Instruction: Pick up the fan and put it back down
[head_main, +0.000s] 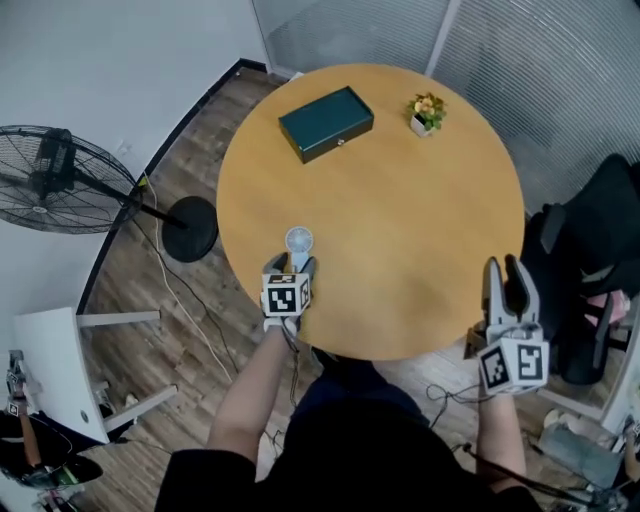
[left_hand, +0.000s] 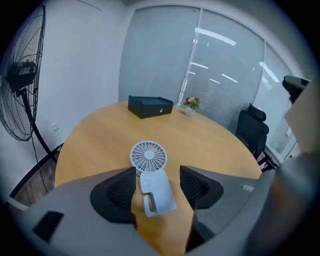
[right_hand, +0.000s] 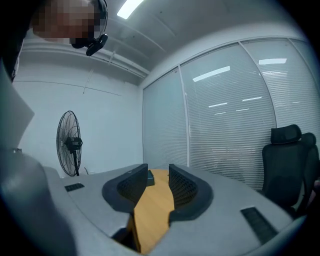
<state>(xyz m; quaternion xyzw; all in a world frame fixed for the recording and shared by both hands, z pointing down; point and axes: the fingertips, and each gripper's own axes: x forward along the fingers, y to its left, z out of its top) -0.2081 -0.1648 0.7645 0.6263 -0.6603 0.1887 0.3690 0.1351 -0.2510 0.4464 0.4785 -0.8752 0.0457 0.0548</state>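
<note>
round wooden table (head_main: 400, 230), grilled plastic fan (left_hand: 152, 180)

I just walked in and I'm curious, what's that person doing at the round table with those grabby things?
A person holds a gripper in each hand. The left gripper is at the little fan lying on the table, its jaws open on either side of the handle, not squeezing it yet. The right gripper is open and empty near the table's edge.

Fan (head_main: 299, 241) on table (head_main: 400, 250) near edge, between left gripper (head_main: 292, 265) jaws; box (head_main: 326, 123), plant (head_main: 427, 112) far side
</note>
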